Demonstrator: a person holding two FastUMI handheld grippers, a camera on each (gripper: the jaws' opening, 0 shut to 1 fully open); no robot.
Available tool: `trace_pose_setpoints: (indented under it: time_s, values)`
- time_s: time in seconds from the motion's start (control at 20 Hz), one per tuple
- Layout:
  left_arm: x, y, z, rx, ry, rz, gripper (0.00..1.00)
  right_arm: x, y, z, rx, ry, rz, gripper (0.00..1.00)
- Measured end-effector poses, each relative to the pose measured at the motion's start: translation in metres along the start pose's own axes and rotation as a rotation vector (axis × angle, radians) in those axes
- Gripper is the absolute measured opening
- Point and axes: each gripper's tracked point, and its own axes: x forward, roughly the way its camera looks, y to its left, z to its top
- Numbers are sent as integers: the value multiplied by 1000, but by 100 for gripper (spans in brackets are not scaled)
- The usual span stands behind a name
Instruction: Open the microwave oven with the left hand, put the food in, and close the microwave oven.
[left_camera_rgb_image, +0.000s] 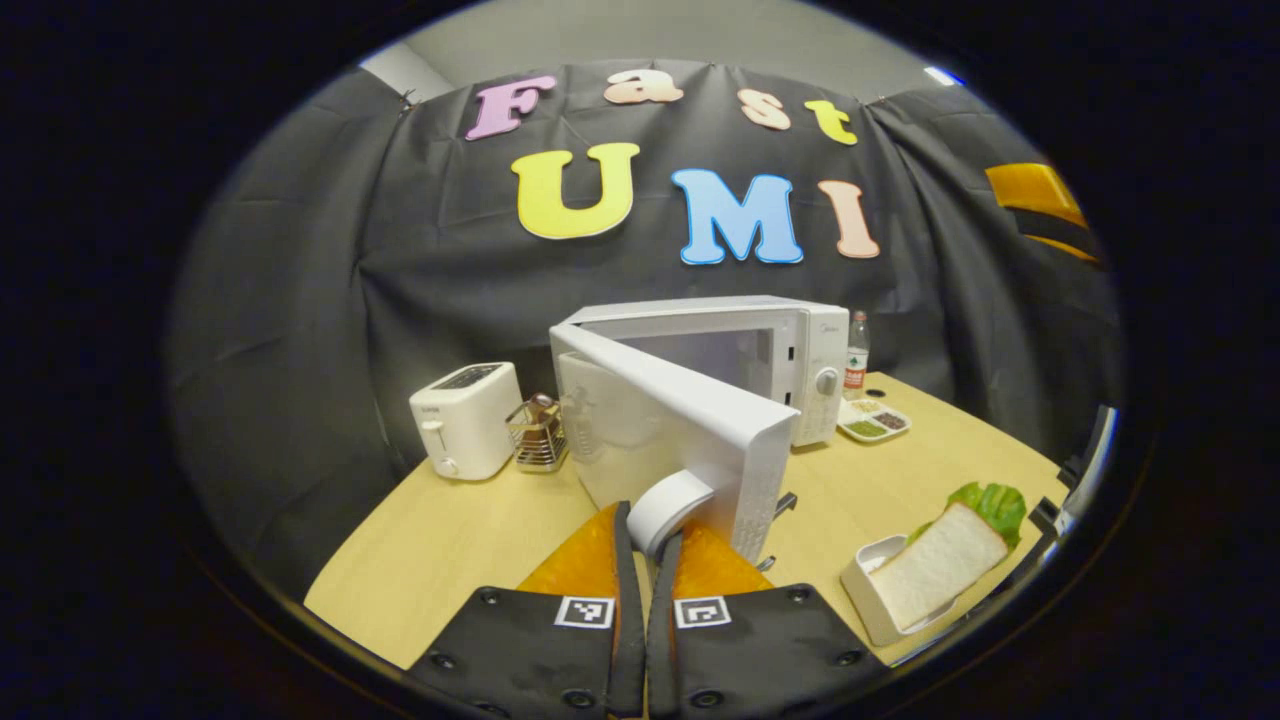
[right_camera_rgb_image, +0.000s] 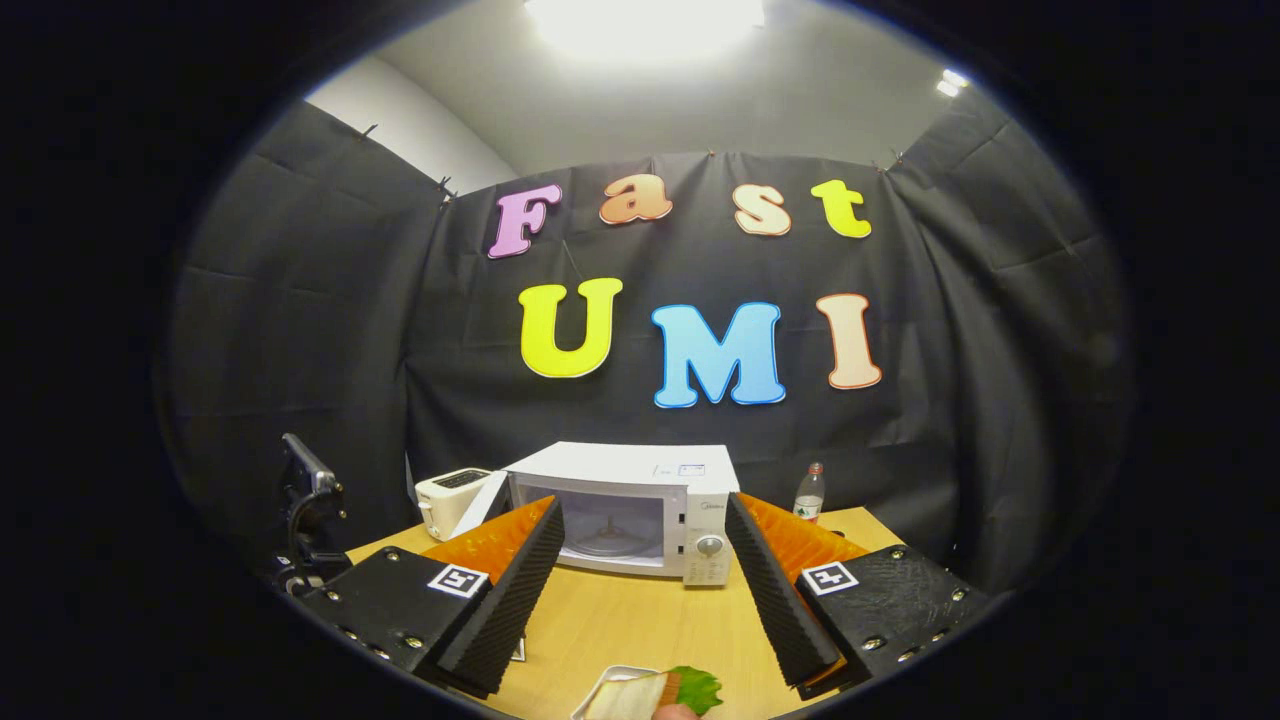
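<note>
The microwave (left_camera_rgb_image: 720, 370) door (left_camera_rgb_image: 680, 420) stands open, its handle (left_camera_rgb_image: 668, 508) pinched in the left gripper (left_camera_rgb_image: 648, 560); the right gripper (right_camera_rgb_image: 640, 590) gapes empty, the sandwich (right_camera_rgb_image: 650, 695) at its 6 o'clock awaits loading.

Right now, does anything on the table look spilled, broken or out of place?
Nothing stands out. The microwave door is open, with the left gripper shut on its handle. The sandwich sits tidily in its tray.

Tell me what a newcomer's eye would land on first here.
First, the white microwave at the back of the wooden table, its door swung wide open with the left claw closed on the door handle. Next, the sandwich with lettuce in a white tray near the table's front edge.
</note>
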Motion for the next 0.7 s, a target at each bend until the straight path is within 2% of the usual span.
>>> trace_pose_setpoints:
  time_s: [0.35,0.45,0.5,0.65,0.7]
  values:
    - [-14,67,-12,-3,1,26,8,12,30,-2,-2,-3,-63,98]
    - [-16,80,-14,-25,0,17,12,15,35,-1,-7,-9,-81,98]
    - [-17,85,-17,-33,2,10,10,16,37,0,-11,-9,-90,98]
    - [-20,95,-23,-71,14,4,13,15,40,1,-24,-5,-102,95]
    - [-22,99,-25,-91,17,18,16,15,40,1,-31,0,-102,98]
